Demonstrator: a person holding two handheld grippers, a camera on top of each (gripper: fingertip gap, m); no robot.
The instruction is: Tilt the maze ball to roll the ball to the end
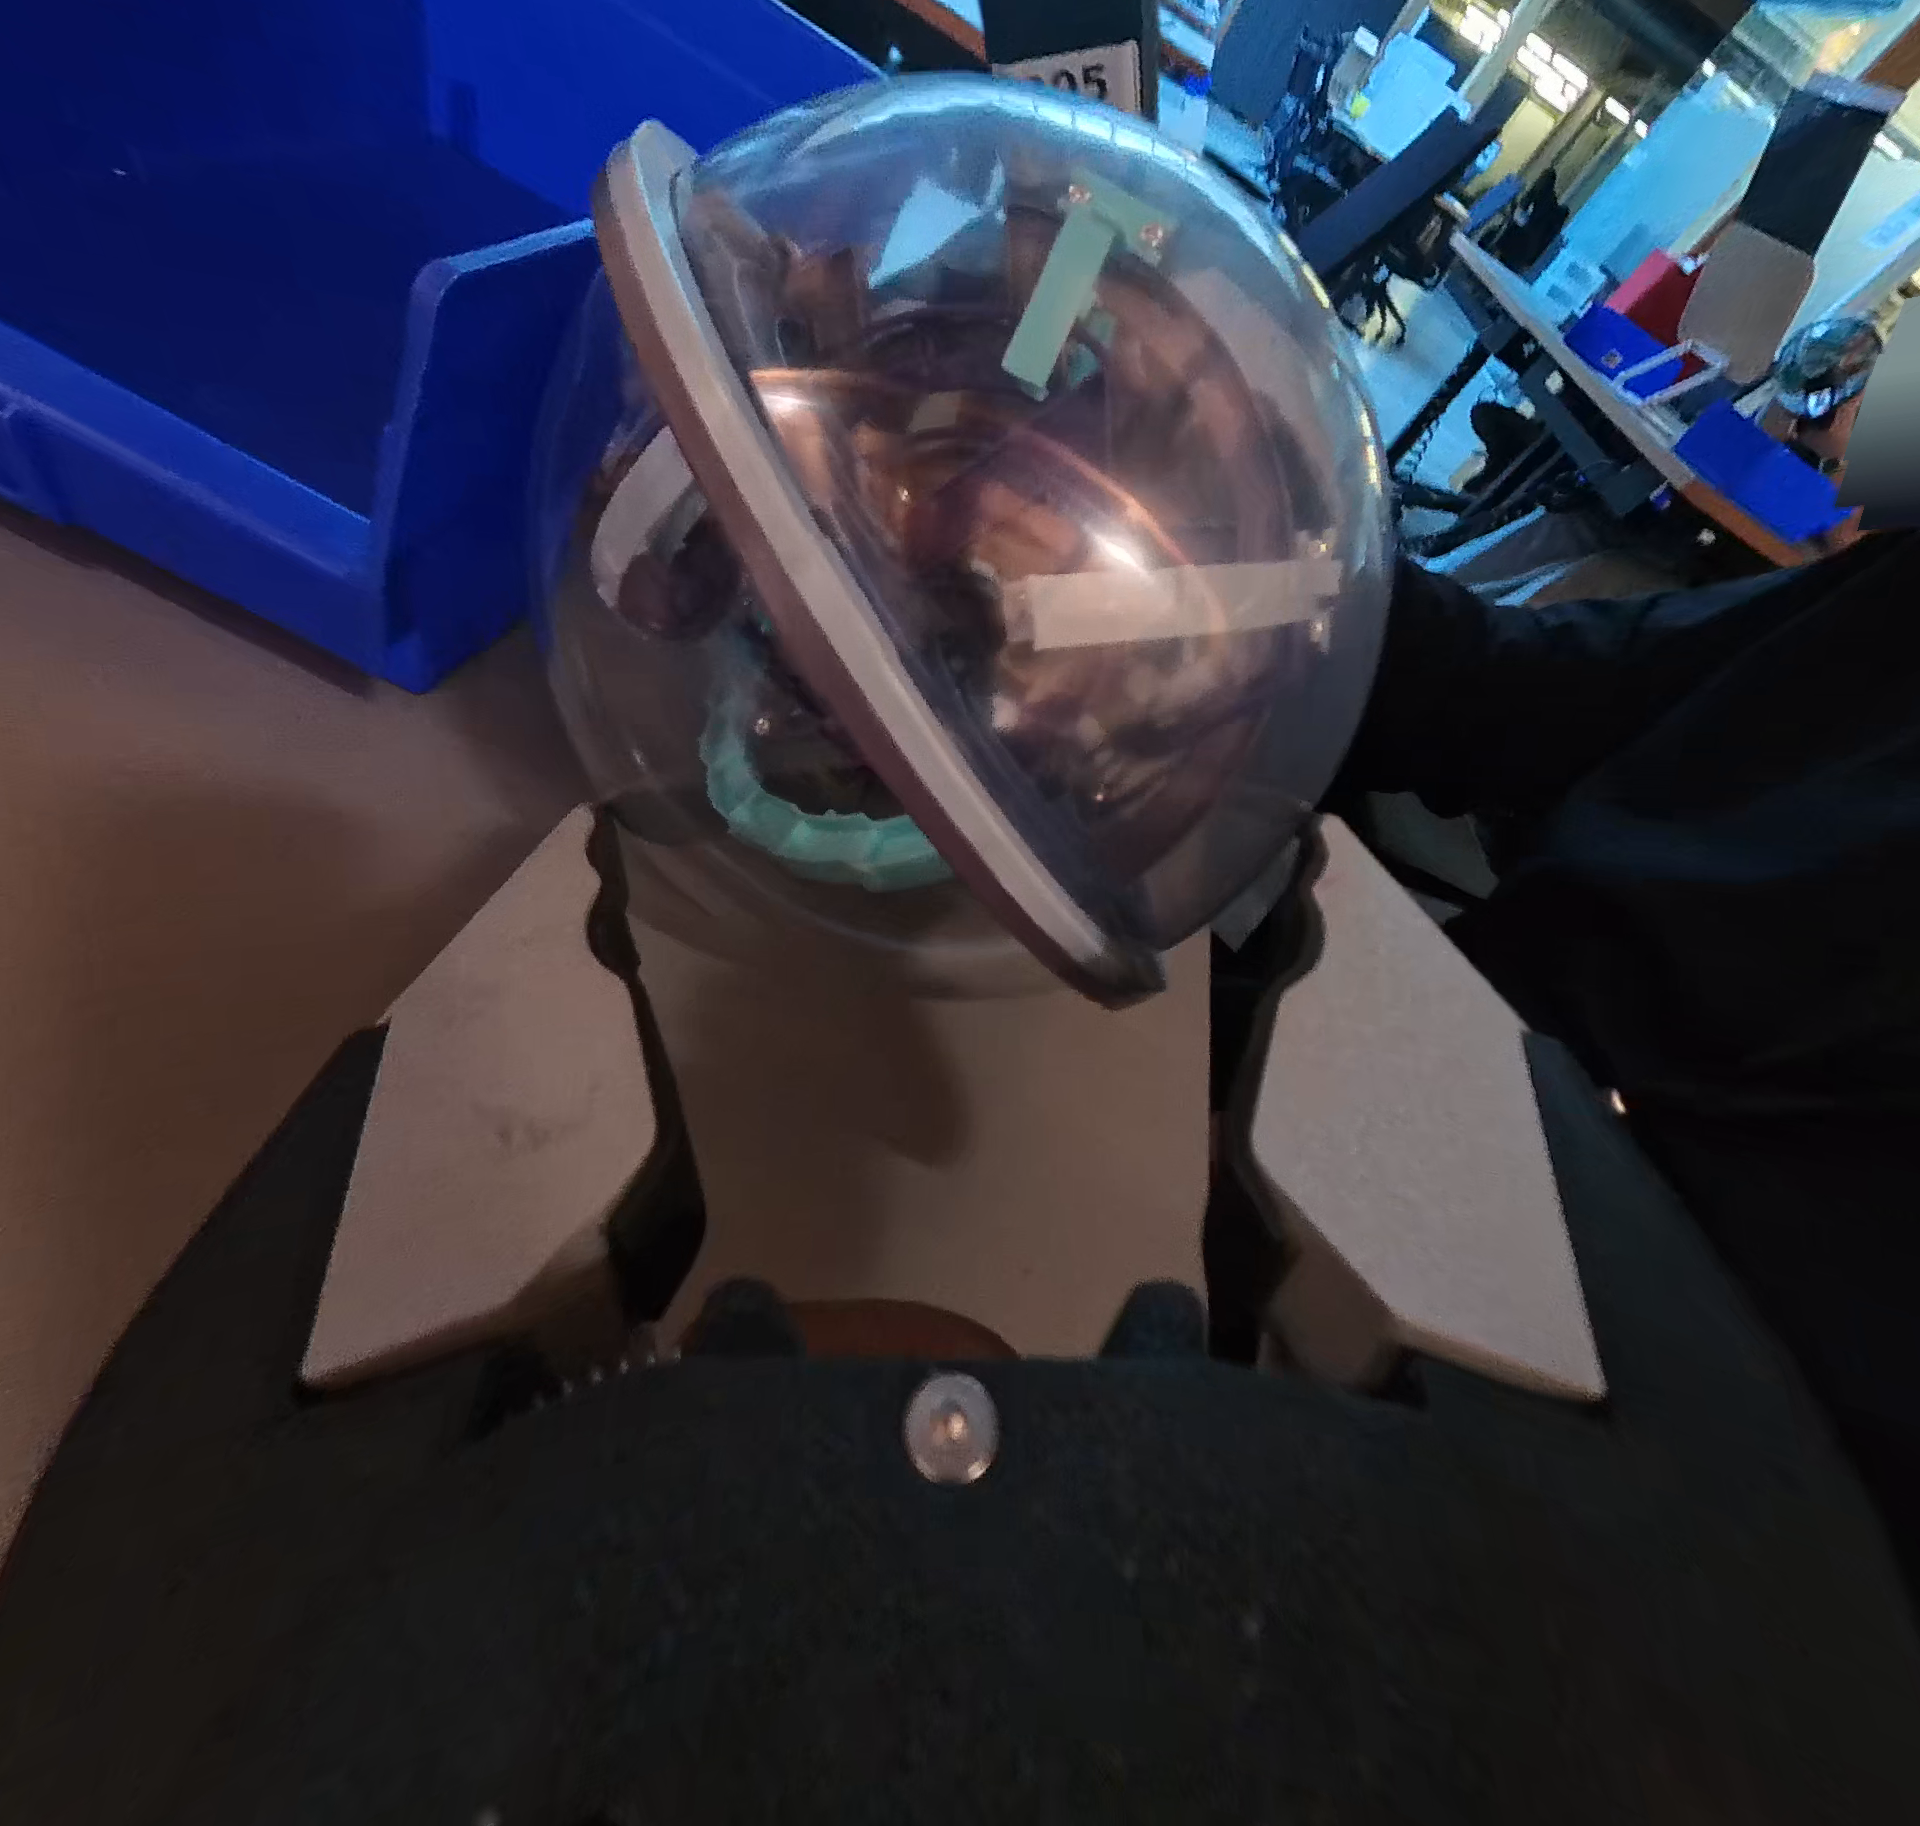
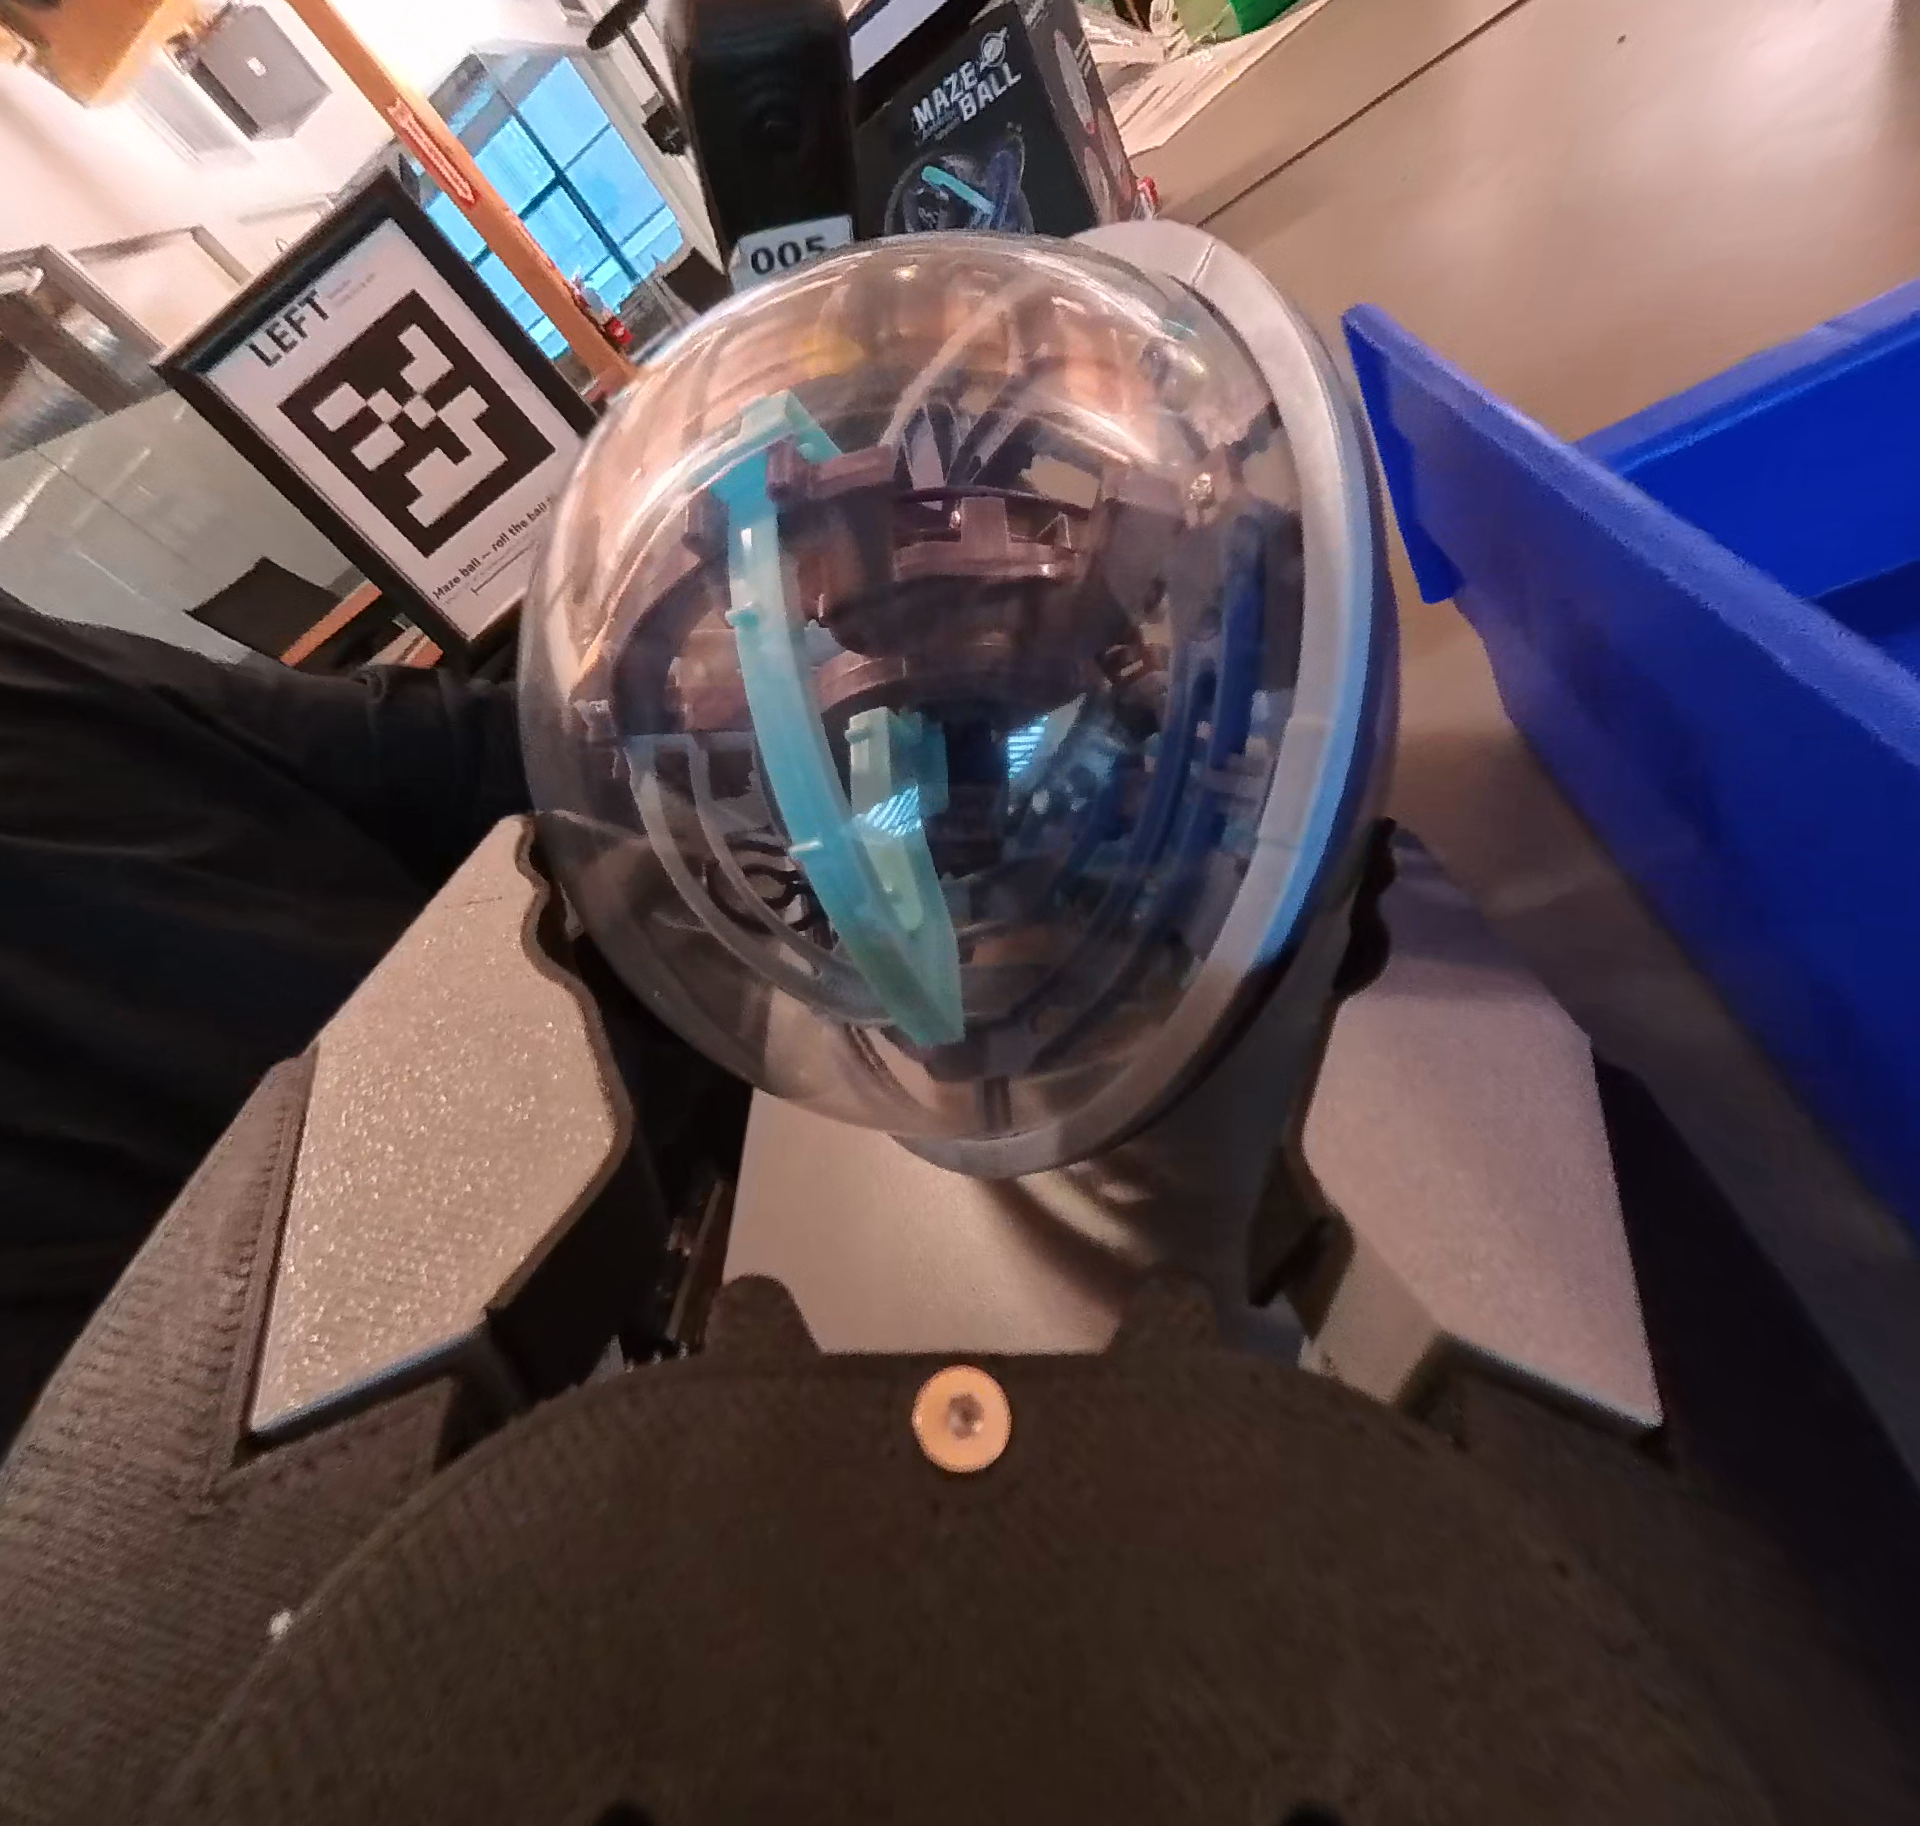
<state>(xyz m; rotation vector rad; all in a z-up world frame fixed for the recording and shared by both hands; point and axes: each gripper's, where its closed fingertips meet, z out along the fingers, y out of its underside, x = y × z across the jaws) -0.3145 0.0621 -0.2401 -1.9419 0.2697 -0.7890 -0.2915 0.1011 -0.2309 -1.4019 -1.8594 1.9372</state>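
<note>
Both tools hold the maze ball above the tabletop.

The left tool (image 1: 951,841) is spread wide, its fingers (image 1: 608,903) pressing the lower sides of the clear maze ball (image 1: 966,529), whose grey rim (image 1: 727,488) is tilted. The right tool (image 2: 956,883) is also wide open around the ball (image 2: 935,654), both pads against it. A blue bin (image 1: 260,322) stands just beside, on the tabletop (image 1: 208,841).
</note>
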